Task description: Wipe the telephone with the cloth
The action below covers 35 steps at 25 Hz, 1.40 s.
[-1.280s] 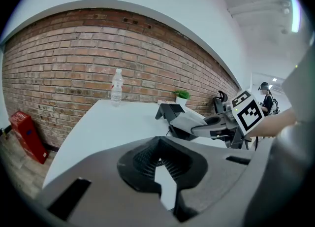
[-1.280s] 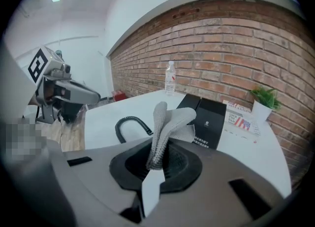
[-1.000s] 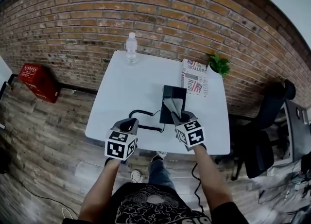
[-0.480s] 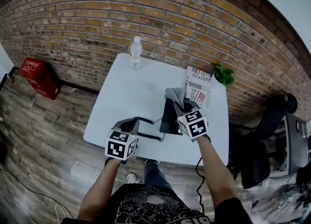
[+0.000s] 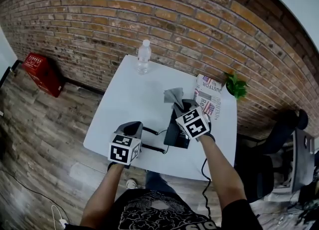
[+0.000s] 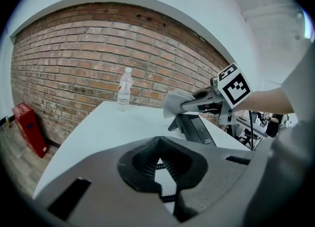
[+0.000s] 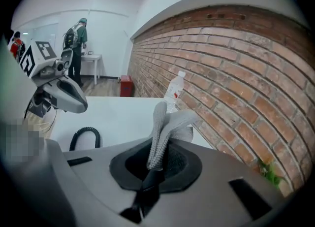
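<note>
— Starting with the right tool (image 7: pixel 156 164): spread or clamped?

— Clamped on the grey cloth (image 7: pixel 166 122), pinched at a fold, with the loose end standing up past the jaws.

— Held how?

— Raised on a bare right forearm (image 5: pixel 219 166) stretched well forward over the tabletop (image 5: pixel 129 99), aimed up and left in the head view. Cloth over the far end of the black telephone (image 5: pixel 177 130); impossible to tell whether touching it.

— And the telephone itself?

— On the near right part of the tabletop, sloped, just beneath that tool. Joined to a coiled cord (image 5: pixel 155 141) lying off to its left.

— Left tool (image 6: pixel 157 158)?

— Pressed together at the tips, gripping nothing; only a slit lower down, with a bit of cord showing through. Held low and level near the front edge, left forearm (image 5: pixel 102 194) tucked close to the body, aimed at the brick wall (image 5: pixel 174 19).

— Farther out?

— A water bottle (image 5: pixel 144 57) upright at the far edge, a newspaper (image 5: pixel 212 97) right of the telephone, a small plant (image 5: pixel 237 85) by the far right corner. A red crate (image 5: pixel 42 72) on the floor (image 5: pixel 45 124) by the wall.
</note>
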Each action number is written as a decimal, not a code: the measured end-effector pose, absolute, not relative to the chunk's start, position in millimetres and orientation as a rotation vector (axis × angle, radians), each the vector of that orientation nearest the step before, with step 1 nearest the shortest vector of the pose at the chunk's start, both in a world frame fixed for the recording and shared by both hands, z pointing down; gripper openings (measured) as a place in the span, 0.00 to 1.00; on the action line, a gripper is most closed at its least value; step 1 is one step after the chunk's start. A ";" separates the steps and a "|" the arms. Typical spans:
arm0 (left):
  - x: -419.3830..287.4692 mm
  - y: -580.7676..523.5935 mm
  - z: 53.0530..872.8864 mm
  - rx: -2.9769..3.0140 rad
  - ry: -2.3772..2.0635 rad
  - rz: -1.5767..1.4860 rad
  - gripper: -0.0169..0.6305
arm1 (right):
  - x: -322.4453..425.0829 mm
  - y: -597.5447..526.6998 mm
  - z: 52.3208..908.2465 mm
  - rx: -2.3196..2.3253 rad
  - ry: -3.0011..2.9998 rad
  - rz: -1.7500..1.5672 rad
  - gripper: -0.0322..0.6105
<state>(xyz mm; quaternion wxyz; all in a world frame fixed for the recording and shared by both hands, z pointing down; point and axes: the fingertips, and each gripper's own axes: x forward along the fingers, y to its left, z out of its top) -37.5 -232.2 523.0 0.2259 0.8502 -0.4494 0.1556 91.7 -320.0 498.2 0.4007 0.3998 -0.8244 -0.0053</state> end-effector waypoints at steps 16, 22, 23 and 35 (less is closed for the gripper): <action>-37.4 -227.0 539.0 2.319 -1.218 0.446 0.04 | 68.1 -308.4 549.3 0.699 -1.906 0.011 0.07; -45.3 -221.7 537.8 2.317 -1.233 0.445 0.04 | 62.8 -298.7 556.4 0.689 -1.900 0.033 0.07; -46.4 -220.6 537.8 2.318 -1.235 0.445 0.03 | 61.1 -296.2 558.1 0.682 -1.899 0.037 0.07; -56.4 -202.8 543.5 2.324 -1.219 0.451 0.04 | 48.0 -260.7 578.3 0.682 -1.929 0.092 0.07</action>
